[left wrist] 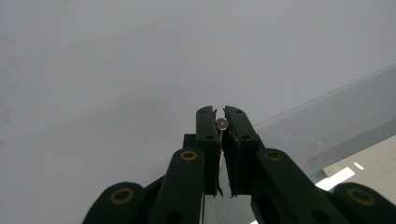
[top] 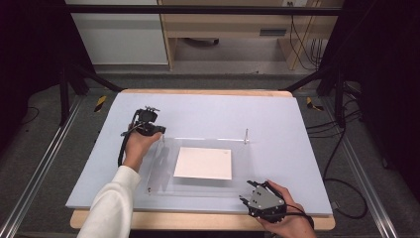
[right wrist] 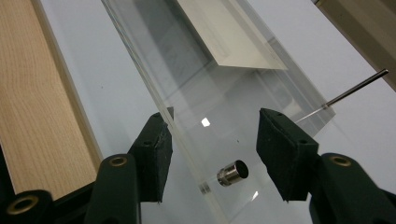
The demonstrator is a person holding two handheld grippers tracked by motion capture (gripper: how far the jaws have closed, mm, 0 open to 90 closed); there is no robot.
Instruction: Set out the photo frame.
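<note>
Clear plastic sheets [top: 198, 184] lie stacked on the pale blue bench [top: 277, 114], near its front edge, with a white card [top: 203, 162] between them at the middle. Thin metal pins stand at the corners of the stack; one upright pin [top: 245, 135] shows at the far right corner.

At the far left corner, the left claw [left wrist: 221, 122] points down and is pressed together on the top of a pin [left wrist: 222, 123], whose round end shows between the tips.

At the front right corner, the right claw [right wrist: 212, 140] is half spread, with no pad touching anything. Between its jaws, on the plastic, sits a short metal sleeve [right wrist: 232, 173], just inside the sheet's front edge and lying tilted. The bench's bare wooden rim [right wrist: 35, 102] runs beside that corner.

Both hands rest low at the bench.
</note>
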